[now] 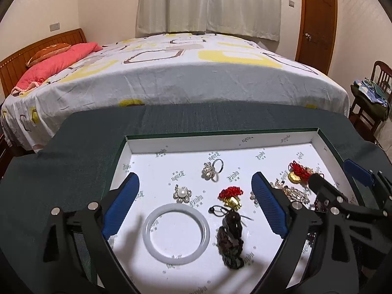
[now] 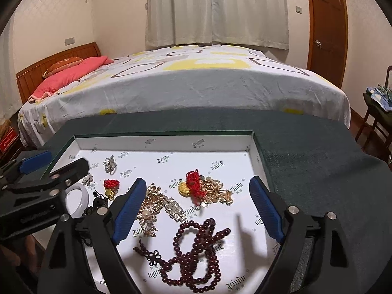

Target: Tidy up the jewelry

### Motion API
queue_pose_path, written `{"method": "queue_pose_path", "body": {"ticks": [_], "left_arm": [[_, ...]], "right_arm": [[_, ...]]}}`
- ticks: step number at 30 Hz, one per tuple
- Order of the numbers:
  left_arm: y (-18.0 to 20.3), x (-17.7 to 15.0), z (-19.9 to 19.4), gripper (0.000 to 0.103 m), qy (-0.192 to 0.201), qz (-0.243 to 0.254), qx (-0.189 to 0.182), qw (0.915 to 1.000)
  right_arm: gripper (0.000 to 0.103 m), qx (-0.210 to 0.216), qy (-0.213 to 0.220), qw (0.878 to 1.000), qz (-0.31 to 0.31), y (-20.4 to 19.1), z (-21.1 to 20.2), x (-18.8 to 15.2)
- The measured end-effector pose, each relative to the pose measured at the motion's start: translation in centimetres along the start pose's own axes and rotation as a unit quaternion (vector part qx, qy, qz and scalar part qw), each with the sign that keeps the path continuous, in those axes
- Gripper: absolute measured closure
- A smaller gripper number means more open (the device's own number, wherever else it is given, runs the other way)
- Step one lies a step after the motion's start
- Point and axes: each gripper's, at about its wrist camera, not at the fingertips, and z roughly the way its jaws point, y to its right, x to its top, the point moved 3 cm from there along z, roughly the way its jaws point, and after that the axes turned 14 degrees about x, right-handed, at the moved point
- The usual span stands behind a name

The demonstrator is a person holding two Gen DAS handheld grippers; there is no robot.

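This is a bedroom in a home: a wide bed [image 1: 186,73] under a white sheet patterned with yellow and grey squares, a pink pillow [image 1: 58,61] against the wooden headboard [image 1: 31,54], pale curtains [image 1: 208,2] behind, a wooden door [image 1: 316,22] (knob on its left), and a chair [image 1: 374,90] piled with clothes.

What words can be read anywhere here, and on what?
"Xindu", roughly, an ornate logo repeated over the tray lining; letters uncertain.
Gold mark on the brown pillow: too blurred to read.
Red box by the bed: print too small to read.
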Motion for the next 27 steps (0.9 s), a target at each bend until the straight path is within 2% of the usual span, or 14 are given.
{"method": "queue_pose_path", "body": {"ticks": [6, 14, 18, 27], "left_arm": [[-0.6, -1.5, -2.2, 0.012, 0.003, 0.000, 0.009, 1.0000], [-1.9, -4.6, -6.7, 0.008, 0.000, -0.011, 0.022, 0.9997], [-2.7, -5.9, -10.7, 0.008, 0.008, -0.016, 0.020, 0.9996], [-5.6, -7.8, -23.4, 0.004, 0.055, -0.045, 0.021, 0.9973]], "right_arm": [[0.020, 0.002, 0.001, 1.000, 0.000, -0.2, -1.8, -0.7], [0.020, -0.001, 0.003, 1.000, 0.002, -0.8, -6.6, -2.5], [0.020, 0.001, 0.013, 1.000, -0.006, -1.5, -10.7, -3.4], [0.020, 0.010, 0.041, 0.999, -0.023, -3.3, -21.8, -5.2]]}}
